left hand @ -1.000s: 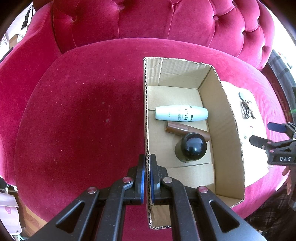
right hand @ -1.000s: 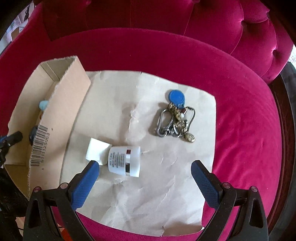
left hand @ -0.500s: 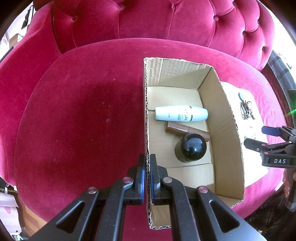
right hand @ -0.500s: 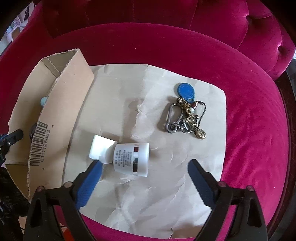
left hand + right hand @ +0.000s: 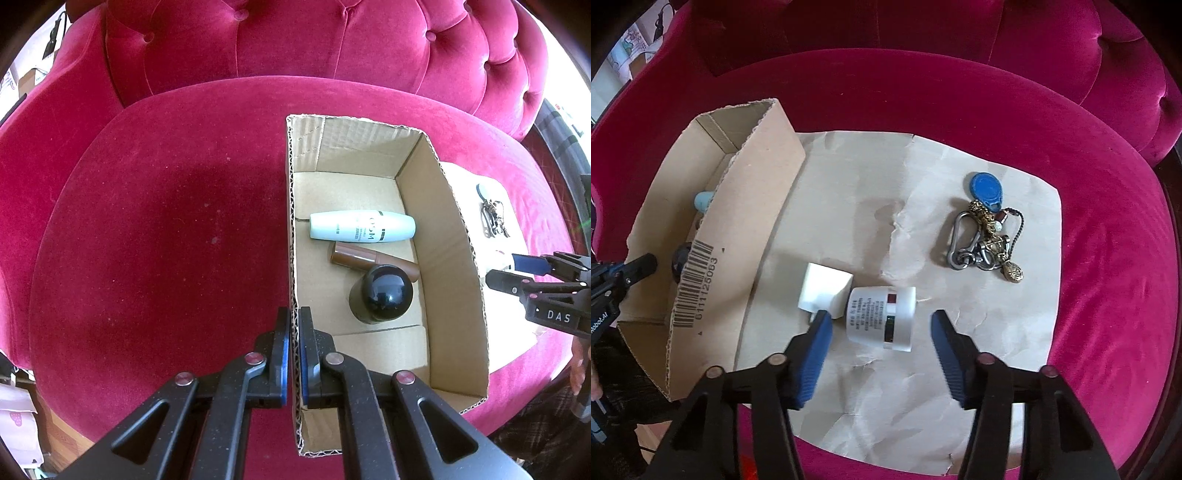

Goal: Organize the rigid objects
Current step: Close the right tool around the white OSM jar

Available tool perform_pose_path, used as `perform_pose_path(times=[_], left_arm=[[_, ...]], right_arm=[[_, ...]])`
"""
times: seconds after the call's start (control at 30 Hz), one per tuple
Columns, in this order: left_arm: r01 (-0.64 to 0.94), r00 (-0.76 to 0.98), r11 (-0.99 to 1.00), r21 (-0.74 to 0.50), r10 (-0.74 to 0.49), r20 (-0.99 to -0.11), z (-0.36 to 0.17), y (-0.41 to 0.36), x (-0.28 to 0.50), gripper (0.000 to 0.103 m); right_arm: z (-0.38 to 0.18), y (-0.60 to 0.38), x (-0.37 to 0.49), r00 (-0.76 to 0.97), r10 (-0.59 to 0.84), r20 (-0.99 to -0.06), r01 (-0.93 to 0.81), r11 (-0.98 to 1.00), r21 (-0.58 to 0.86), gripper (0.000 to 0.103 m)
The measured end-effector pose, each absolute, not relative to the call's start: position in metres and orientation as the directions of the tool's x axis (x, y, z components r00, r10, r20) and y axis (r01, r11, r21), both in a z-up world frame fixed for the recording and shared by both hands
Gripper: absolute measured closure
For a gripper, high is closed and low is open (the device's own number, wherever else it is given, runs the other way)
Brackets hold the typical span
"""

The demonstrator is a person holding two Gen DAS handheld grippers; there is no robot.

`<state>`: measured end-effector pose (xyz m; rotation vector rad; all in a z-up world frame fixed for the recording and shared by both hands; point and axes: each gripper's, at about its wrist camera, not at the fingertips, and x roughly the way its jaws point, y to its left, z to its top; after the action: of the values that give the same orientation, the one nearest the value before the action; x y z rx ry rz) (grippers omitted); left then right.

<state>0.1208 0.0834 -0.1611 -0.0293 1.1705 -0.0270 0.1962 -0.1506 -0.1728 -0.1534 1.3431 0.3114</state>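
Note:
My left gripper (image 5: pixel 292 325) is shut on the left wall of the cardboard box (image 5: pixel 291 236). In the box lie a white bottle (image 5: pixel 364 230), a brown tube (image 5: pixel 369 258) and a black round-capped bottle (image 5: pixel 382 293). My right gripper (image 5: pixel 881 325) is open, its jaws on either side of a small white tube (image 5: pixel 875 314) lying on brown paper (image 5: pixel 923 387). A key bunch (image 5: pixel 986 232) with a blue fob lies on the paper to the right. The box also shows in the right wrist view (image 5: pixel 738 236).
Everything rests on a red velvet sofa seat (image 5: pixel 166 240) with a tufted backrest (image 5: pixel 314 55). My right gripper shows in the left wrist view (image 5: pixel 517 273) beyond the box's right wall.
My right gripper moved forward and down to the white tube, which now lies between its jaws. The left gripper and the box have not moved.

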Motion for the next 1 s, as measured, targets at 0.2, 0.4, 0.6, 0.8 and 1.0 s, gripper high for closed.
perform_pose_path(times=[0.2,0.4,0.6,0.8,1.0], left_arm=[[0.006,0.389,0.999,-0.037,-0.036,-0.920,-0.161,0.084,0.121,0.099],[0.005,0.389,0.999,-0.038,-0.037,-0.920,-0.161,0.084,0.121,0.099],[0.005,0.390,0.999,-0.039,-0.038,-0.920,-0.160,0.084,0.122,0.099],[0.005,0.390,0.999,-0.038,-0.037,-0.920,-0.161,0.083,0.122,0.099],[0.004,0.389,0.999,-0.037,-0.036,-0.920,-0.160,0.083,0.122,0.099]], right_arm=[[-0.166,-0.148,0.198,0.201,0.133,-0.971,-0.320,0.945,0.063,0.063],[-0.164,-0.148,0.197,0.202,0.118,-0.972,-0.313,0.949,0.050,0.063],[-0.157,-0.146,0.195,0.214,0.109,-0.971,-0.309,0.950,0.039,0.063],[-0.152,-0.143,0.193,0.218,0.100,-0.971,-0.308,0.951,0.029,0.063],[-0.149,-0.140,0.193,0.229,0.091,-0.969,-0.307,0.952,0.017,0.063]])
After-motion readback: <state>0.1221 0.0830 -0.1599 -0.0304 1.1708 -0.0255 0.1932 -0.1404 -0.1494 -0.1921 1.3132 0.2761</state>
